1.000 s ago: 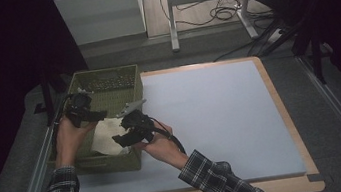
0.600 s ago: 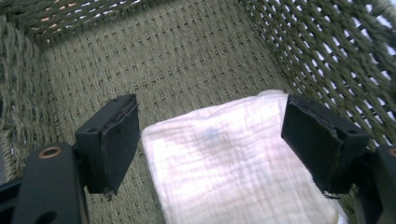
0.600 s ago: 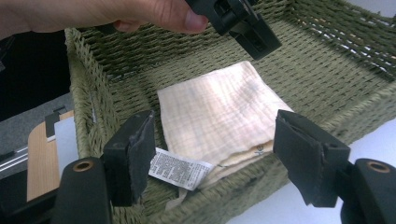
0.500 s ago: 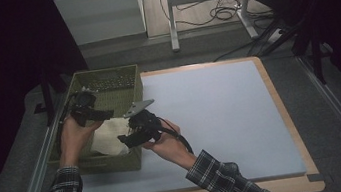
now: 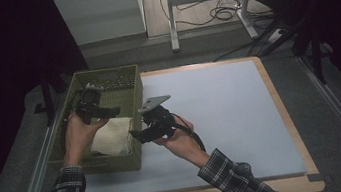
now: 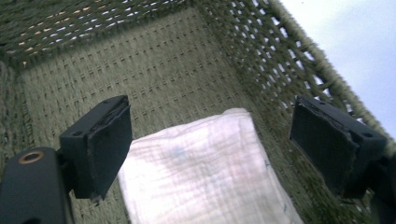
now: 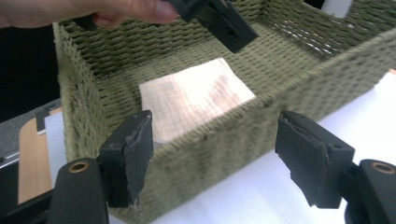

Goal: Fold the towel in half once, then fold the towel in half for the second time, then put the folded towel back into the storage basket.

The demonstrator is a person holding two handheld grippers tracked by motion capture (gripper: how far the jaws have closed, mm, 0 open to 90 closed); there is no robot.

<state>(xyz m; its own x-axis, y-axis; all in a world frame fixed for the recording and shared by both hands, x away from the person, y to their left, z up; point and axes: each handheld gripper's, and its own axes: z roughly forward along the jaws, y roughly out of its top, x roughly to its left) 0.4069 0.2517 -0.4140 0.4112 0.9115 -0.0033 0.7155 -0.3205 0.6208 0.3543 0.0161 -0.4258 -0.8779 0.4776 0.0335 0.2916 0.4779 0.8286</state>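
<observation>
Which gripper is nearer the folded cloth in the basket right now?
Left. The left gripper hangs open just above the folded cloth inside the basket; the right gripper sits open outside the basket's wall, over the table.

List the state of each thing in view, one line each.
Folded cloth: lying flat inside the basket, not gripped.
Basket: upright on the table, open-topped, holding the cloth.
Left gripper: open above the cloth, jaws just been opening, nothing between them.
Right gripper: open outside the basket wall, jaws just been opening, nothing held.
</observation>
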